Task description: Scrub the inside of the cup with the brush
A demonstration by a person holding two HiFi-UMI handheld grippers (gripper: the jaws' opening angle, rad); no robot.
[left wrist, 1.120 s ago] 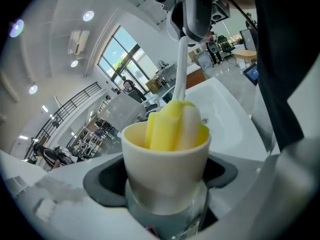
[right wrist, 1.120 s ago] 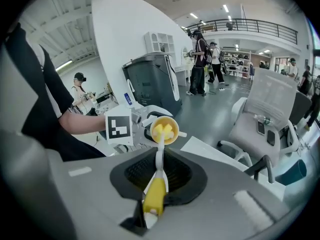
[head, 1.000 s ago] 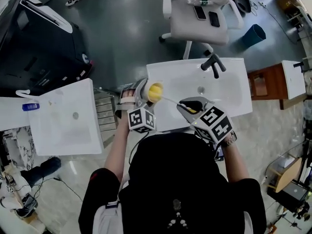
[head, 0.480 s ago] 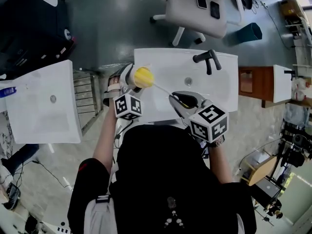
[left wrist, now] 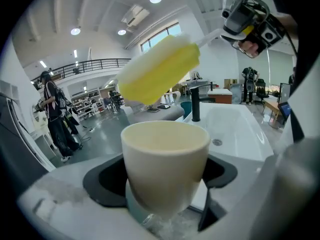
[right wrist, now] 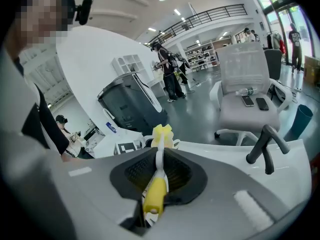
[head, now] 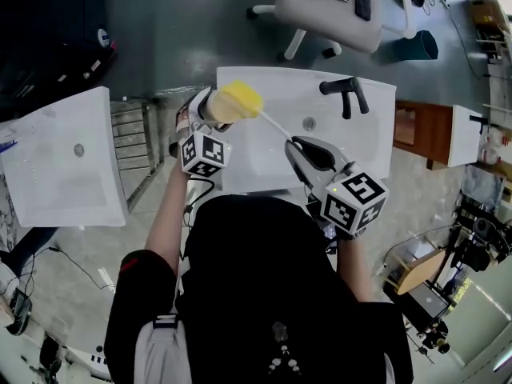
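L hand-held gripper (head: 206, 112): jaws gripping cream cup (left wrist: 165, 159) by its lower body, held over edge of white sink (head: 360, 154). R hand-held gripper (head: 308, 154): jaws clamping brush (right wrist: 154, 196) by its handle. Yellow sponge head (left wrist: 160, 69) hovering just outside cup's mouth, not touching rim. Black tap (head: 346, 96) standing at sink's far side.

Right gripper (right wrist: 159, 170) clamped on brush (right wrist: 155, 196) stem: yellow handle end near, yellow head far. Black tap (right wrist: 265, 145) right. Chair (right wrist: 239, 115) with 2 phones (right wrist: 253, 102) far right.
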